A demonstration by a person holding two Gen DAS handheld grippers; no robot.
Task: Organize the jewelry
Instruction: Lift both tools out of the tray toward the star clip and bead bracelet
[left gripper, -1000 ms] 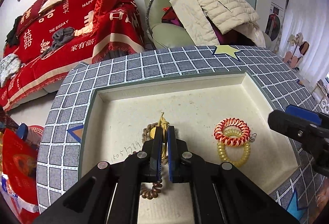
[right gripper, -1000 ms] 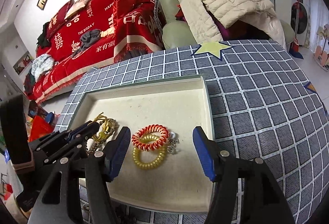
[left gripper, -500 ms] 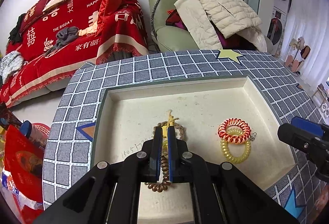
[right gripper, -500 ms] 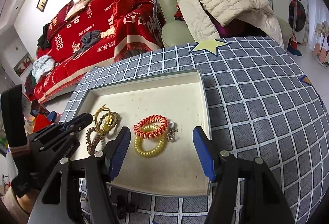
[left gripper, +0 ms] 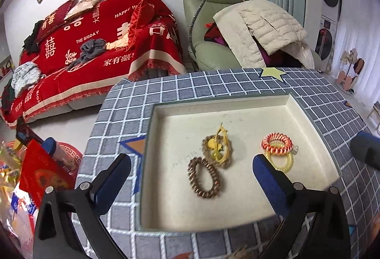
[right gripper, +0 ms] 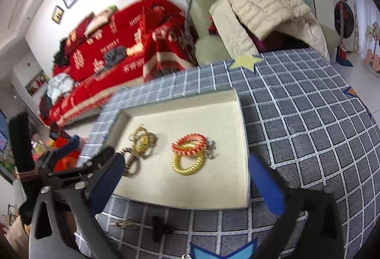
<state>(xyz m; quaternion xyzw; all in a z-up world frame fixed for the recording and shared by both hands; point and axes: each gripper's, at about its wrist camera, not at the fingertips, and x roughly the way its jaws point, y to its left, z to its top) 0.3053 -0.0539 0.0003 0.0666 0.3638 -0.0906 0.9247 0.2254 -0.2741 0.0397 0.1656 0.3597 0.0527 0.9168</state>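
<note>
Left tongs [left gripper: 190, 178] stand wide apart above the near edge of the shallow cream tray [left gripper: 268, 105], having released the brown spiral coil [left gripper: 203, 177], which they clamped a second ago. Right tongs [right gripper: 187, 176] are likewise apart, empty. The coil lies flat touching a yellow corded bundle [left gripper: 217, 147]; orange-red and yellow spiral rings [left gripper: 276, 142] overlap nearby on the checked worktop [left gripper: 190, 85].

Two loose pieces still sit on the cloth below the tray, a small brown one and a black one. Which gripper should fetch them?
Probably right. The brown piece and black piece lie just ahead of the open right gripper, outside the tray. The left gripper, also open, barely sees them.
</note>
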